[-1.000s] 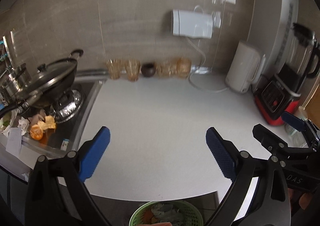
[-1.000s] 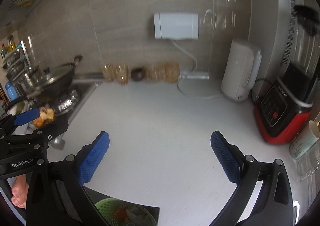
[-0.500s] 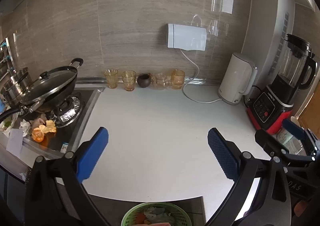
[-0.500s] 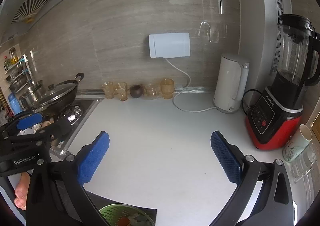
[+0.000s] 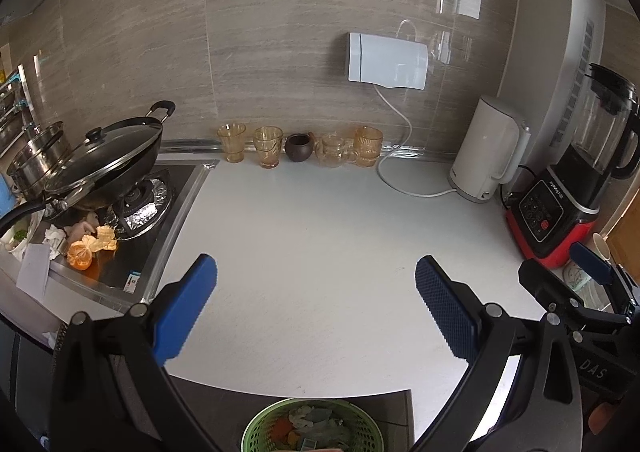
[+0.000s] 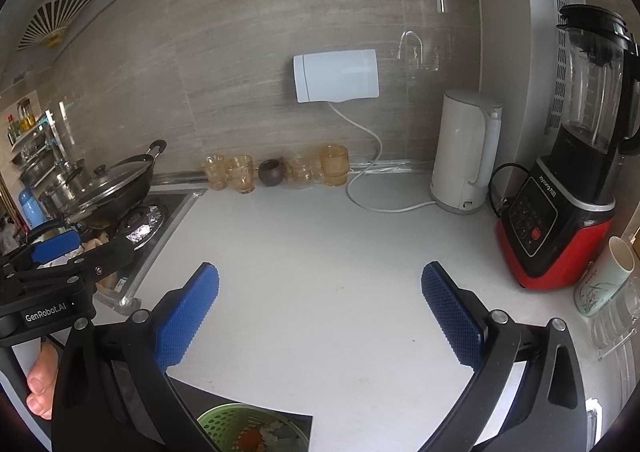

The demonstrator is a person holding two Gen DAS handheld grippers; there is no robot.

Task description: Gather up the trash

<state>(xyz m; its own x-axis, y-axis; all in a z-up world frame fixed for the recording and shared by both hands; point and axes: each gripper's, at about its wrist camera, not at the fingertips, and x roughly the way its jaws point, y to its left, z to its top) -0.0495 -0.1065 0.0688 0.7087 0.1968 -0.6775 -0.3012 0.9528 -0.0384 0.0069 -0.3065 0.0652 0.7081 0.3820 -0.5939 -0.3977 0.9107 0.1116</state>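
A green perforated bin [image 5: 314, 428] holding scraps sits below the counter's front edge, also in the right wrist view as the green bin [image 6: 250, 430]. Orange peels [image 5: 82, 254] and crumpled paper scraps [image 5: 54, 238] lie on the hob's front left corner. My left gripper [image 5: 316, 312] hangs open over the white counter [image 5: 320, 232], nothing between its blue pads. My right gripper [image 6: 320, 316] is open too, above the same counter, to the right of the left one. From the right wrist view the left gripper [image 6: 56, 252] hides most of the peels.
A lidded black wok [image 5: 104, 164] sits on the gas hob, steel pots behind it. Amber glasses [image 5: 268, 146] and a dark cup line the back wall. A white kettle [image 5: 490, 154], its cord, a red blender [image 5: 568, 208] and a mug [image 6: 608, 276] stand at right.
Both grippers have risen and drawn back from the counter, so the wall and appliances show more fully. Both stayed open and empty throughout.
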